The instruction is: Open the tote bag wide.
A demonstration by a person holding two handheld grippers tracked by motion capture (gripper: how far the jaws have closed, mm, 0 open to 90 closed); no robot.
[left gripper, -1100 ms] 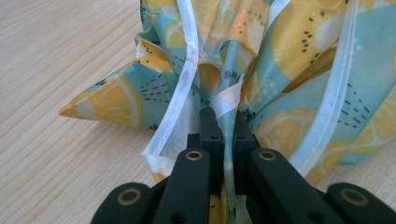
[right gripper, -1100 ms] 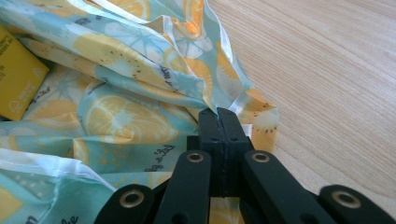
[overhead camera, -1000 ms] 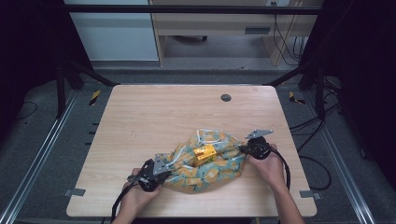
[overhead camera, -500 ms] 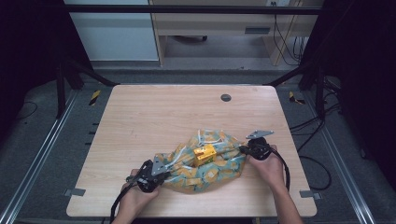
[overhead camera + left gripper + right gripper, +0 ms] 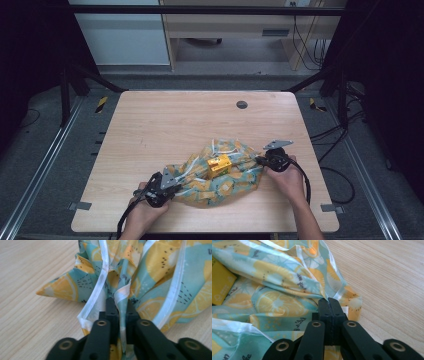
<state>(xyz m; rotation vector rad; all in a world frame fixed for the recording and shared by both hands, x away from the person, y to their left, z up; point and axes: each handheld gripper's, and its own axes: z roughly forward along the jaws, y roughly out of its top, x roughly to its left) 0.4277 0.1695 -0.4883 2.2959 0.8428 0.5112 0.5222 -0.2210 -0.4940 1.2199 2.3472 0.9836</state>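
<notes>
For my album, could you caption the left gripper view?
Left gripper pinching the lemon-print cloth on a wooden table.

Table: we see a light wood-grain table [image 5: 165, 130] with rounded corners, and a small dark round disc [image 5: 242, 104] near its far edge.
Floor: grey floor [image 5: 45, 150] surrounds the table; metal rails [image 5: 42, 170] run along its left and right sides.
Frame: a dark horizontal bar [image 5: 210, 9] crosses the far top, with black struts [image 5: 67, 90] at both sides.
Far furniture: we note a pale cabinet [image 5: 120, 30] at far left and a wooden desk [image 5: 230, 27] beside it.
Cables: black cables [image 5: 300, 35] hang at far right.
Light: the table is evenly lit, the sides dark.
</notes>
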